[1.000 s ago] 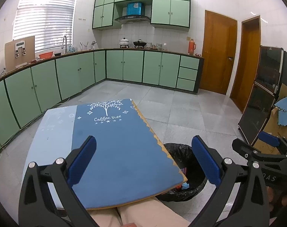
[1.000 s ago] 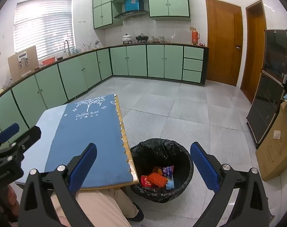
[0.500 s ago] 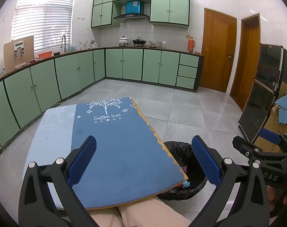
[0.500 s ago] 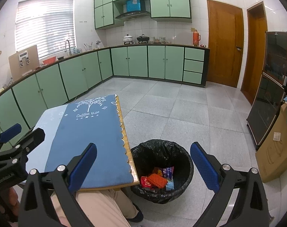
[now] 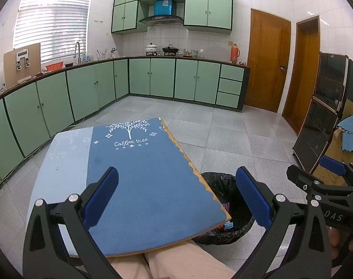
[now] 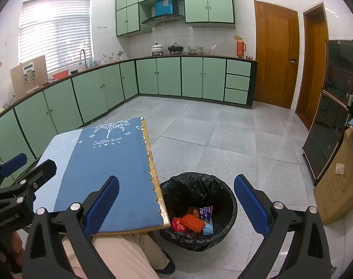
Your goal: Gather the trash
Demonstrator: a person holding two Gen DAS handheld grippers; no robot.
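left gripper (image 5: pixel 176 200): fingers spread wide, nothing held | right gripper (image 6: pixel 176 202): fingers spread wide, nothing held | trash bin (image 6: pixel 232 207): wrappers contained, beside table (image 6: pixel 111 162)

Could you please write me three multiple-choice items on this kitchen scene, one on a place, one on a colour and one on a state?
1. Where does the trash bin stand?
A. on the floor at the table's right edge
B. on the table
C. on the counter

2. What colour is the bin's liner?
A. white
B. black
C. green

3. How do the left gripper and right gripper stand?
A. both shut on trash
B. one open, one shut
C. both open and empty

Answers:
1 A, since the bin sits on the floor tiles against the right side of the table.
2 B, since the bag folded over the rim is black.
3 C, since each pair of blue pads stands wide apart with nothing between them.
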